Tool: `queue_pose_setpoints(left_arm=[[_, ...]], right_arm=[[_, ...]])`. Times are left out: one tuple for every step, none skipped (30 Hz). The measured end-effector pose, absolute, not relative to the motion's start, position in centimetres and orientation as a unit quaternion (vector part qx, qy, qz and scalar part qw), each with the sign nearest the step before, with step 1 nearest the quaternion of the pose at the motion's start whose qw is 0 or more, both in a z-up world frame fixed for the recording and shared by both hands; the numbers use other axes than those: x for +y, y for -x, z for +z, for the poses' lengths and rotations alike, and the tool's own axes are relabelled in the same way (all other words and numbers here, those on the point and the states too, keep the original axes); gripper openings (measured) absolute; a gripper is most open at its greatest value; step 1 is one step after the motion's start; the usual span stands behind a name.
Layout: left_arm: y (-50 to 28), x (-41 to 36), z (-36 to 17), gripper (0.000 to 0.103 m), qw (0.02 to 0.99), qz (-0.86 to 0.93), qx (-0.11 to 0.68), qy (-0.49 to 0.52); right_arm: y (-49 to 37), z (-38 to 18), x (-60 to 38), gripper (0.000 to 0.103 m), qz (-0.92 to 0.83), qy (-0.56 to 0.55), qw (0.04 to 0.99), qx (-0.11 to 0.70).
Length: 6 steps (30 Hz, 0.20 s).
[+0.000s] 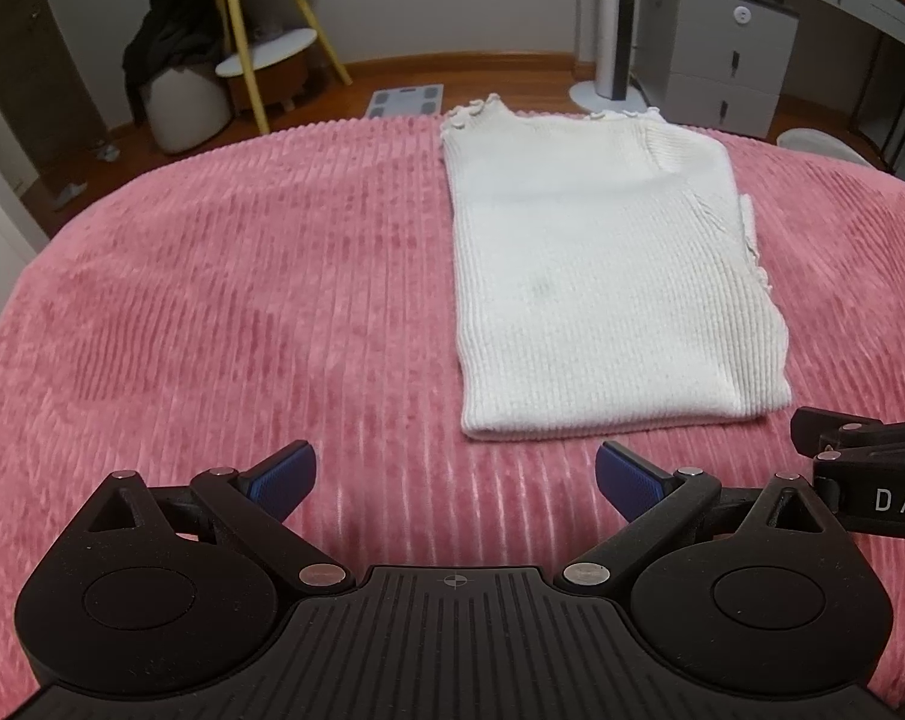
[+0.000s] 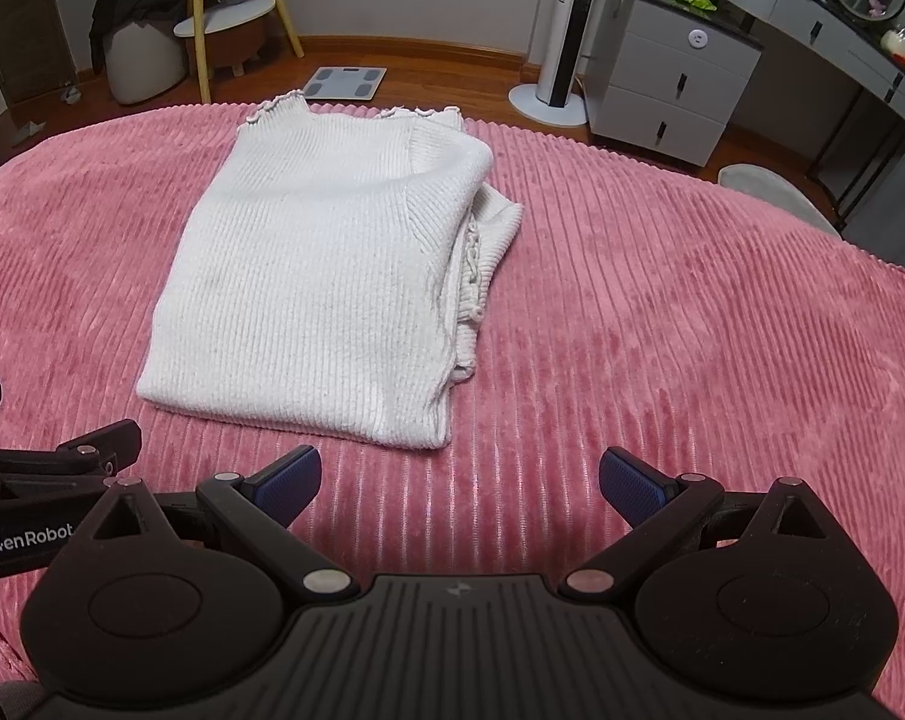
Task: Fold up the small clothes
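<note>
both hand-held grippers, left (image 1: 455, 474) and right (image 2: 459, 477), gape empty; white ribbed knit sweater's (image 2: 326, 276) loose right-edge layers, frame centre, risk slipping apart on the pink ribbed bedspread (image 2: 662, 330).

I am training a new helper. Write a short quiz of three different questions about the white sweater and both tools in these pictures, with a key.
1. True or false: the left tool holds the white sweater.
2. What lies under the sweater? A) pink ribbed blanket B) wooden floor C) grey drawers
3. Fill in: both the left and the right tool are ____.

Key
1. False; its fingers are apart with nothing between them.
2. A, the pink ribbed blanket.
3. Open.
</note>
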<state>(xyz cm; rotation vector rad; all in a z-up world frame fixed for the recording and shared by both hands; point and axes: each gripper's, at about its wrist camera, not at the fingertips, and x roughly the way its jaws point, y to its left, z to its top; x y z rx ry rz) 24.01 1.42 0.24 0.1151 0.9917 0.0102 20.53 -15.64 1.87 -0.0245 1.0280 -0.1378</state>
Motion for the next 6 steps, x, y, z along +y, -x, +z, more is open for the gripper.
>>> queue_pose_setpoints(left_arm=[[-24.01,1.4,0.25,0.102,0.878,0.004,0.475,-0.056],[-24.01,1.39,0.27,0.102,0.878,0.004,0.476,-0.057],[-24.01,1.37,0.28,0.102,0.877,0.004,0.476,-0.058],[-24.0,1.34,0.28,0.102,0.877,0.004,0.476,-0.06],[-24.0,1.33,0.28,0.102,0.877,0.003,0.477,-0.061],[-23.98,1.32,0.28,0.102,0.877,0.002,0.476,-0.061]], right_arm=[[-20.5,1.93,-15.63,0.099,-0.066,0.012,0.869,0.491],[-20.49,1.97,-15.64,0.099,-0.066,0.012,0.869,0.49],[-20.49,2.0,-15.65,0.099,-0.066,0.011,0.869,0.491],[-20.49,1.99,-15.65,0.099,-0.066,0.011,0.869,0.49],[-20.48,1.99,-15.64,0.099,-0.067,0.012,0.869,0.49],[-20.49,1.99,-15.65,0.099,-0.066,0.012,0.869,0.49]])
